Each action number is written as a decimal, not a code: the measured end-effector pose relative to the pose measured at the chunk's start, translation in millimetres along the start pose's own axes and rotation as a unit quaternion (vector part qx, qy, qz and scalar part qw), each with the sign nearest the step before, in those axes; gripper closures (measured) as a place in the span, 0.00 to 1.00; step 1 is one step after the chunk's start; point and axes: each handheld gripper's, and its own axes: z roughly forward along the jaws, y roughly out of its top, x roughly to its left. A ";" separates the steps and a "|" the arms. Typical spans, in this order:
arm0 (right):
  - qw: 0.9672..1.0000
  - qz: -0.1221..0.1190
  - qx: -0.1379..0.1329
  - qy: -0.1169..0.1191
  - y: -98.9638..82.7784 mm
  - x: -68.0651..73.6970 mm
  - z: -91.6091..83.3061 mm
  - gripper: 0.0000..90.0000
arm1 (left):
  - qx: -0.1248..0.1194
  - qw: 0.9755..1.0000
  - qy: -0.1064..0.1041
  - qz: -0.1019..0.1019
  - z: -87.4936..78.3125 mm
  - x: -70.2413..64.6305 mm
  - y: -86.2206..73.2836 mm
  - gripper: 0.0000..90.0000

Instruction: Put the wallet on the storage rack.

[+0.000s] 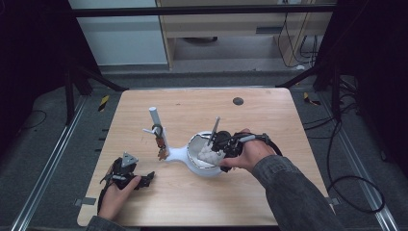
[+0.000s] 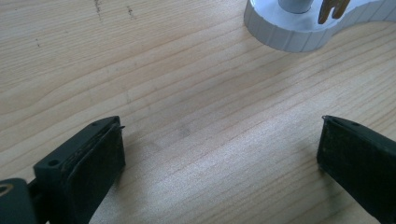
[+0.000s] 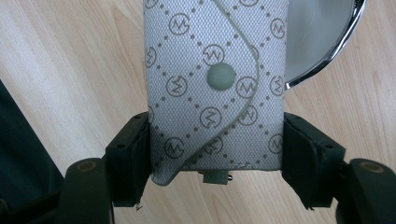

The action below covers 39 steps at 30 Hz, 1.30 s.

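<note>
Over dish (image 1: 193, 153) of white stand, centre tabletop (image 1: 269, 115): my right gripper (image 3: 215, 158) pinching patterned key pouch (image 3: 215, 70) by both sides. Left gripper (image 2: 219, 154) at 7 o'clock, jaws spread, holding nothing. I judge placing step underway; next: lower pouch into dish, then release.

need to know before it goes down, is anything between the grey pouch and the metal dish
Nothing visible does. The right gripper clamps the pouch beside the dish, whose shown part looks bare.
</note>
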 end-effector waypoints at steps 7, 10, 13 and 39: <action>1.000 0.004 0.002 0.003 2.8 0.1 1.4 0.35 | 0.000 1.000 0.000 0.001 0.0 0.0 0.0 0.00; 1.000 0.004 0.004 0.003 3.6 0.1 1.7 0.35 | 0.000 1.000 -0.001 0.001 0.0 0.0 0.0 0.00; 1.000 0.002 0.005 0.003 4.4 -0.5 2.3 0.35 | 0.001 1.000 -0.001 0.001 -0.1 0.0 0.0 0.00; 1.000 0.004 0.023 -0.004 12.9 -5.4 9.2 0.35 | -0.001 1.000 -0.002 0.000 0.2 -0.3 0.0 0.00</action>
